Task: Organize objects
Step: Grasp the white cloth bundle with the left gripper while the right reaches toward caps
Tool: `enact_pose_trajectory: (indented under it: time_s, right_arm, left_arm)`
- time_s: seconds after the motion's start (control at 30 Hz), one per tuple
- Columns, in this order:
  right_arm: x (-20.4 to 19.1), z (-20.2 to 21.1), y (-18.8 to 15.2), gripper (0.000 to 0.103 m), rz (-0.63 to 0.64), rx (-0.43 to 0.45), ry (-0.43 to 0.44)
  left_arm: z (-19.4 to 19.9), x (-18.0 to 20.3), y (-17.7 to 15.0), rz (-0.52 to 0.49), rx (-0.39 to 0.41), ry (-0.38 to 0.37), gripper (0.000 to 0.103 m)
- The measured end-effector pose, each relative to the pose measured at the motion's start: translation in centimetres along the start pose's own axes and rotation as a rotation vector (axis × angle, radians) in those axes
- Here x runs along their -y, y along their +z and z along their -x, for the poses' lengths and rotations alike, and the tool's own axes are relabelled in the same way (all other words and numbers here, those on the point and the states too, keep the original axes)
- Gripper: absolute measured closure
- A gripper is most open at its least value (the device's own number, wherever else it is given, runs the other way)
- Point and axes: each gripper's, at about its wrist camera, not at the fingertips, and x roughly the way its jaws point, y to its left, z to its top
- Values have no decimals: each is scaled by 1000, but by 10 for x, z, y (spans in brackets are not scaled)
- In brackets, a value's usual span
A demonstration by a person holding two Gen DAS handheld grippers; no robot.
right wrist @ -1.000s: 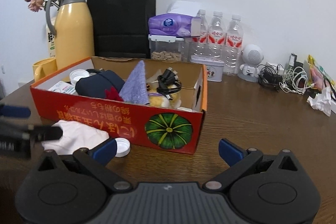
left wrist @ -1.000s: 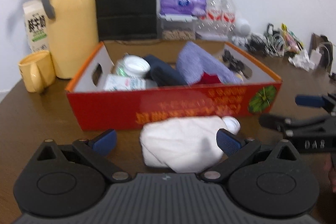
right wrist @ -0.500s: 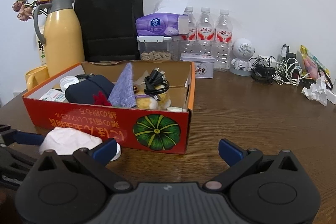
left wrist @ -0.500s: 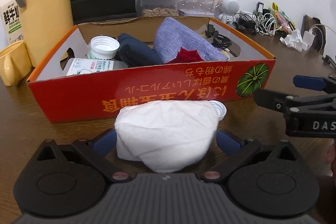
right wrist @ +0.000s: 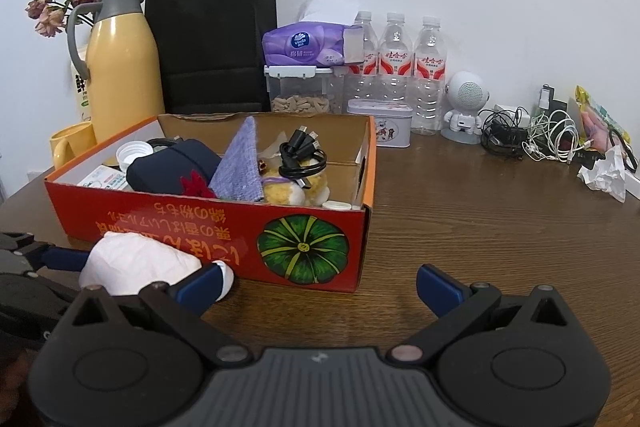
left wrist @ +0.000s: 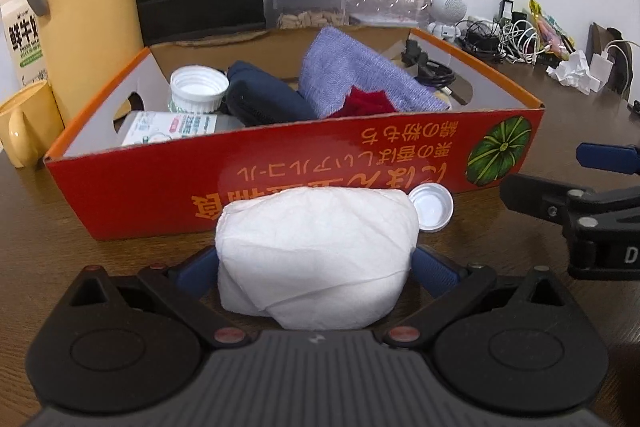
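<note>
Fingers of our left gripper (left wrist: 314,269) straddled the white tissue bundle (left wrist: 316,259) on the table (right wrist: 480,219), just before the red box (right wrist: 208,227); whether they pressed it we could not tell. Our right gripper (right wrist: 318,283) hung spread wide, holding nothing.

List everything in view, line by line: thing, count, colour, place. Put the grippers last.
cardboard box: 1, red-orange, table centre
tissue bundle: 1, white, before the box, between the left jaws
bottle cap: 1, white, beside the bundle
pouch: 1, navy, in box
cloth: 1, lilac, in box
cable coil: 1, black, in box
thermos: 1, yellow, left of box
mug: 1, yellow, by thermos
paper bag: 1, black, behind box
tissue pack: 1, purple, on clear container
water bottles: 3, clear, by wall
speaker figure: 1, white, right of bottles
left gripper: 1, black, around bundle
right gripper: 1, black, open, empty
</note>
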Motion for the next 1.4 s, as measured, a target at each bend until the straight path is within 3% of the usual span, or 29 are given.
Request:
enact_pose_trajectory:
  time_s: [0.77,1.4]
  right_arm:
    - [6,5,2,0,-34,36,14]
    - [-11,-4,-5,1,48,-4,32]
  left_arm:
    - [31,-11,-3,23,121,21,2]
    - [66,-63,-12,127,177,95,2]
